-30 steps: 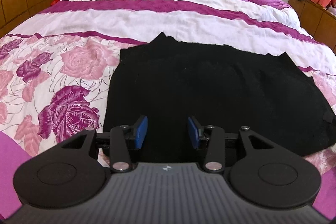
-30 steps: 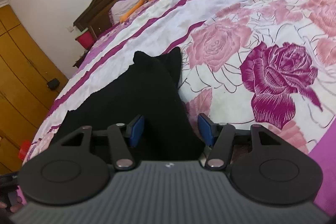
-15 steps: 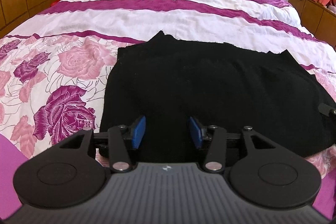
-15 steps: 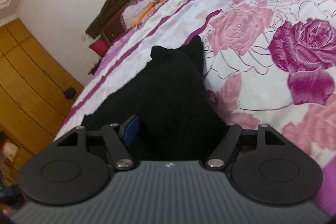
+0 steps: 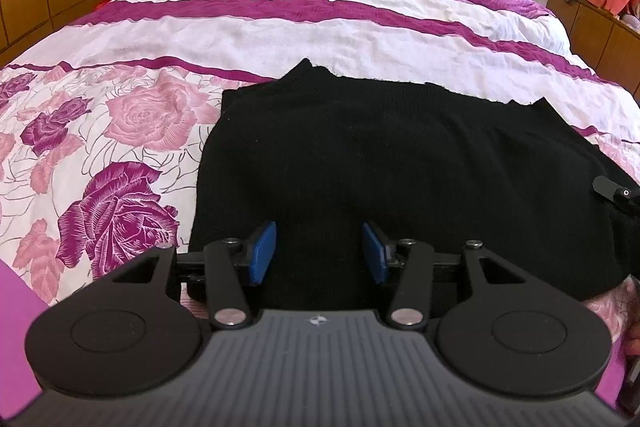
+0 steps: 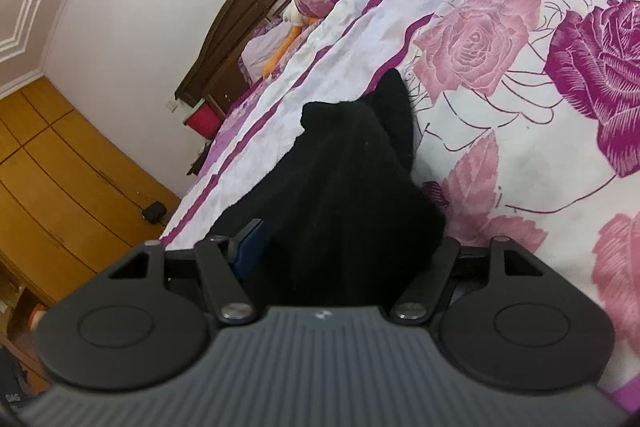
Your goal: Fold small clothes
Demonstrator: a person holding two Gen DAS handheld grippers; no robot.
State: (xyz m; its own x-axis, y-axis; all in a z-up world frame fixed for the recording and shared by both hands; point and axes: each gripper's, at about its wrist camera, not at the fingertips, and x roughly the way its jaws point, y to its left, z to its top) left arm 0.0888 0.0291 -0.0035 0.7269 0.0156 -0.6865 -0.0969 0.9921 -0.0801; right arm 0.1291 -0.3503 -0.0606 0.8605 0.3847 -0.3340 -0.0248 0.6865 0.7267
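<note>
A: While the fold is being started, where is the garment placed?

B: The black garment [image 5: 400,163] is spread flat on the floral bedspread [image 5: 132,115], near the foot of the bed. At its left side the left gripper [image 5: 318,253] is held over the near hem, jaws set wide, blue pads [image 5: 262,253] bare, nothing caught between them.

A: And the right side?

B: In the right wrist view, the right gripper [image 6: 344,255] is seen with black cloth [image 6: 340,187] bunched up between its fingers. One blue pad [image 6: 248,251] is visible; the other is hidden by fabric. Whether the jaws are actually clamped cannot be told, though a grip on the edge is judged likely, since the cloth rises into the gap.

A: Step in hand?

B: Judged as the pickup of the near edge, one side gathered, the other not yet taken. Next, the left jaws would need to be lowered onto the hem and closed, then both corners carried together toward the far edge.

A: Material notes?

B: A soft knit is suggested: matte, slightly fuzzy, limp, with two small points at the far corners. Slumping and uneven draping are expected if only one side is lifted. The bedspread beneath is crinkled cotton-like cloth, printed with pink and purple roses, banded magenta and white further up
</note>
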